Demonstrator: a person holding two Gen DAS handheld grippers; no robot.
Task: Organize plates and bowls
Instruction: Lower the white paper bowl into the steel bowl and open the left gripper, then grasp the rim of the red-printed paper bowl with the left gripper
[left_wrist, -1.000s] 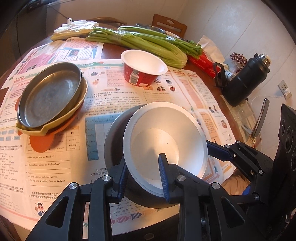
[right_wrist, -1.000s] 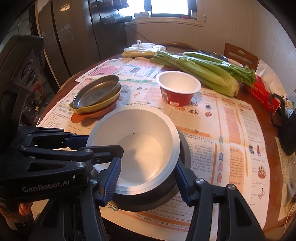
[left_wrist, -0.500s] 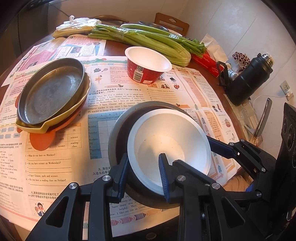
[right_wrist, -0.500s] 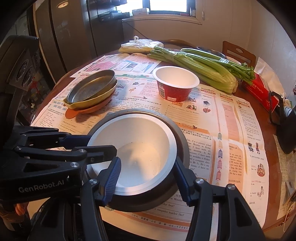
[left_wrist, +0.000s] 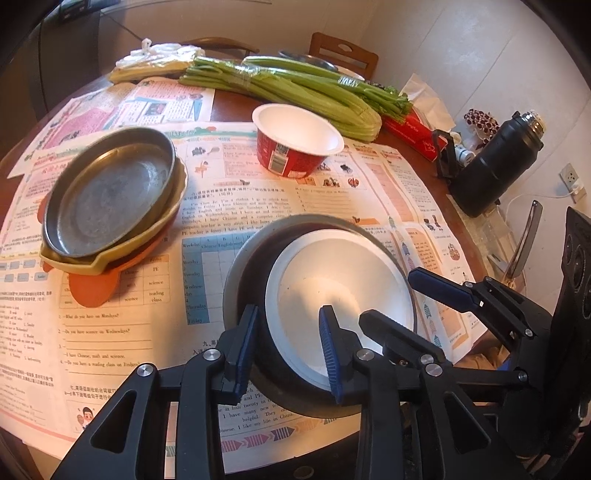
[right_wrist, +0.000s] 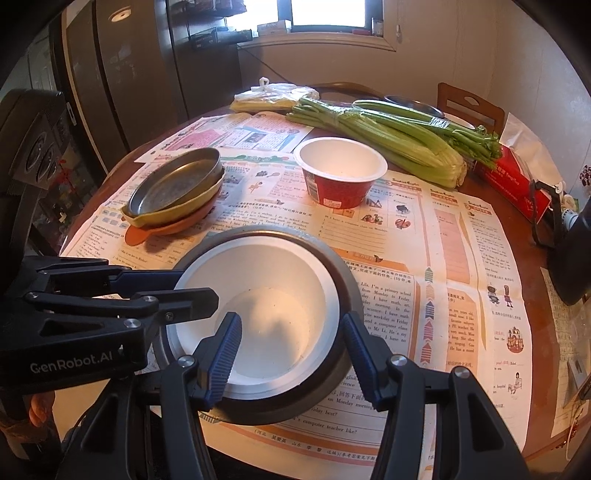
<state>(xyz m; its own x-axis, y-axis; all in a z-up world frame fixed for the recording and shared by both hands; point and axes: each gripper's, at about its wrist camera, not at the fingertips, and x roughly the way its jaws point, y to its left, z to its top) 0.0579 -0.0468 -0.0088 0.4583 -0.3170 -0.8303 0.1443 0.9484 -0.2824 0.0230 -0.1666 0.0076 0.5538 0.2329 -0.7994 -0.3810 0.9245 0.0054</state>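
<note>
The round wooden table (left_wrist: 229, 101), papered over with printed newspaper sheets (left_wrist: 122, 332), fills both views, with a bundle of celery (right_wrist: 384, 129) across the upper middle and a black thermos (left_wrist: 495, 166) at the upper right of the left wrist view. At the left centre sits the finished pile: a steel oval plate (left_wrist: 107, 192) nested in a yellow dish (left_wrist: 92, 264) on an orange plate (left_wrist: 88, 291). Above centre stands a red paper bowl (left_wrist: 295, 142), alone and apart from the rest. Low in the middle of both frames, a white bowl (right_wrist: 258, 317) now rests inside a grey metal bowl (right_wrist: 347, 273), which sits flat on the paper; half a second ago the white one was tilted higher within it, and it has since settled deeper. The left gripper (left_wrist: 288, 350) straddles the near rims of both bowls, one pad outside the grey wall and one inside the white bowl, and its jaws have just been opening, so the pads appear to stand clear of the rims, letting go. The right gripper (right_wrist: 291, 354) has one pad inside the white bowl and one outside the grey rim, moderately apart; whether it presses I cannot tell. Nesting looks done; the red paper bowl likely remains.
</note>
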